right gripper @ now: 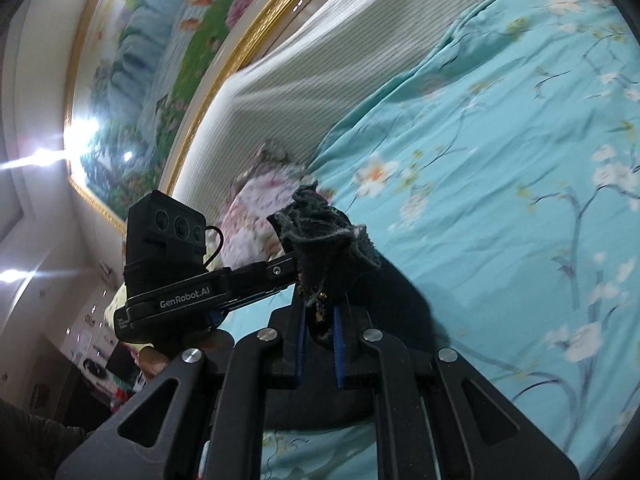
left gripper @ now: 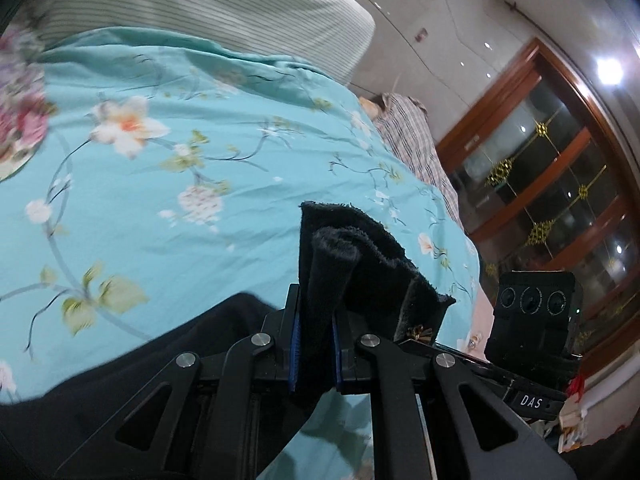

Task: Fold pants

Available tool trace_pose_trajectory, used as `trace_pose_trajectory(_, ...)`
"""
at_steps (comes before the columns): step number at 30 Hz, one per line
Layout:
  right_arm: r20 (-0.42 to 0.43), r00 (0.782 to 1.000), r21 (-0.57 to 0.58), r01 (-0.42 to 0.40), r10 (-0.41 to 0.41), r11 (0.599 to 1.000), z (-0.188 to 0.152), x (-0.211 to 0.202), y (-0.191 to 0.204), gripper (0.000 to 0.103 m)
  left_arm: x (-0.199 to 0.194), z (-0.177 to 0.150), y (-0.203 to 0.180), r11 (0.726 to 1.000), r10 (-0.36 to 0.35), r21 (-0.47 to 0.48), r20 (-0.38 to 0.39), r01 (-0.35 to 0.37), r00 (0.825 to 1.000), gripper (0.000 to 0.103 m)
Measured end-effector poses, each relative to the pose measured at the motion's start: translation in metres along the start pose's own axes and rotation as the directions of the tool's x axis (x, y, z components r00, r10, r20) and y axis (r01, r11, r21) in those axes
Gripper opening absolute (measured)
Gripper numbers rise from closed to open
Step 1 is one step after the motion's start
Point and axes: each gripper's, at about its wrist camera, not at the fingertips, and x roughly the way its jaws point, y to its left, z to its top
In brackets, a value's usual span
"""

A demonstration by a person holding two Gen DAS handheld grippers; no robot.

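- The left gripper (left gripper: 316, 344), at the lower centre of its wrist view, is clamping a bunched edge of the black pants (left gripper: 360, 268) between its blue pads (left gripper: 294, 354); the cloth is standing up above the jaws in soft folds.
- The right gripper (right gripper: 320, 340), at the lower centre of its own view, is likewise pinching a frayed, crumpled edge of the same black pants (right gripper: 320, 236), with a fleck of orange trim showing at the pinch.
- Both grips are sitting on one edge of the garment, probably so that it can be lifted and carried over itself as one fold; that is a judgement, not something seen.
- The rest of the pants is trailing down onto the turquoise floral bedsheet (left gripper: 180, 160), a dark mass at the lower left of the left view and just right of the jaws in the right view.
- In each view the other gripper's camera block is showing beside the cloth, so the two tools are working near each other.
- Around the work: a striped white headboard cushion (left gripper: 224, 4) across the top, a checked cloth (left gripper: 416, 140) at the bed's right edge, a wooden glass-fronted cabinet (left gripper: 560, 184) at the right, and a gold-framed landscape painting (right gripper: 160, 60) at the upper left of the right view.
- A pink floral pillow (right gripper: 256, 208) is lying behind the right-hand pinch; the sheet ahead looks otherwise clear for laying the fold.
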Motion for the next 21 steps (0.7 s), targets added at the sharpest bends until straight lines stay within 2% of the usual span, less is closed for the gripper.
trace_pose_trajectory(3, -0.048, 0.999, -0.024, -0.004, 0.003, 1.000, -0.009, 0.014, 0.008, 0.012, -0.012, -0.015, 0.014, 1.000, 0.023, -0.017, 0.025, -0.023, 0.999, 0.012)
trace_pose_trajectory(8, -0.121, 0.993, -0.045, -0.009, 0.004, 0.999, -0.023, 0.039, 0.014, 0.012, -0.018, -0.033, 0.042, 0.997, 0.049, -0.066, 0.023, -0.047, 0.999, 0.012)
trace_pose_trajectory(12, -0.183, 0.983, -0.041, -0.006, -0.001, 0.999, -0.036, 0.058, 0.010, 0.012, -0.019, -0.049, 0.066, 0.990, 0.089, -0.114, 0.018, -0.086, 0.996, 0.012)
trace_pose_trajectory(21, -0.282, 0.958, -0.053, 0.030, -0.044, 0.998, -0.058, 0.084, 0.002, 0.013, -0.019, -0.078, 0.098, 0.976, 0.112, -0.188, -0.004, -0.111, 0.994, 0.009)
